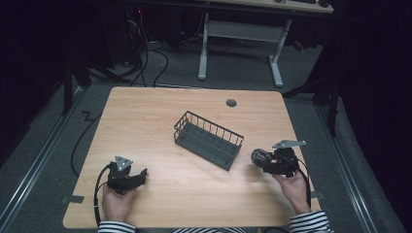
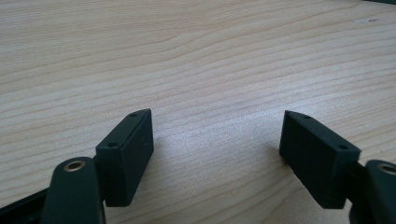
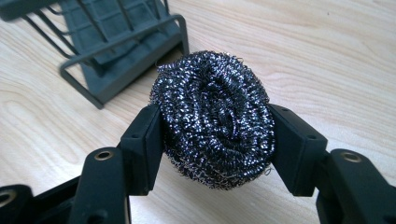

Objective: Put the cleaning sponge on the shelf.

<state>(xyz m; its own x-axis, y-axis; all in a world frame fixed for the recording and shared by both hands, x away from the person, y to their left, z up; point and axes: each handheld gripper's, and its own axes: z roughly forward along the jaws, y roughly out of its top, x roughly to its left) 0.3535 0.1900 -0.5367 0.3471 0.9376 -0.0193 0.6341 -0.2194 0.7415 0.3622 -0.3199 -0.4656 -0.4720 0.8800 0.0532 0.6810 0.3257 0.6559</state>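
- Right gripper (image 3: pixel 215 140): jaws clamped on steel scourer (image 3: pixel 215 116), lifted
- Wire basket (image 1: pixel 209 138): no scourer inside yet; placing pending
- Left gripper (image 2: pixel 217 149): jaws apart, holding nothing, over table (image 2: pixel 196 56)

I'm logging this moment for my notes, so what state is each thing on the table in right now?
Steel scourer: clamped between the right gripper's pads, held near the rack's end.
Wire rack: upright on the table, lying at a slant, nothing in it.
Right gripper: shut on the steel scourer.
Left gripper: open, nothing between its jaws, low over bare wood.
Table: bare light wood around the rack.
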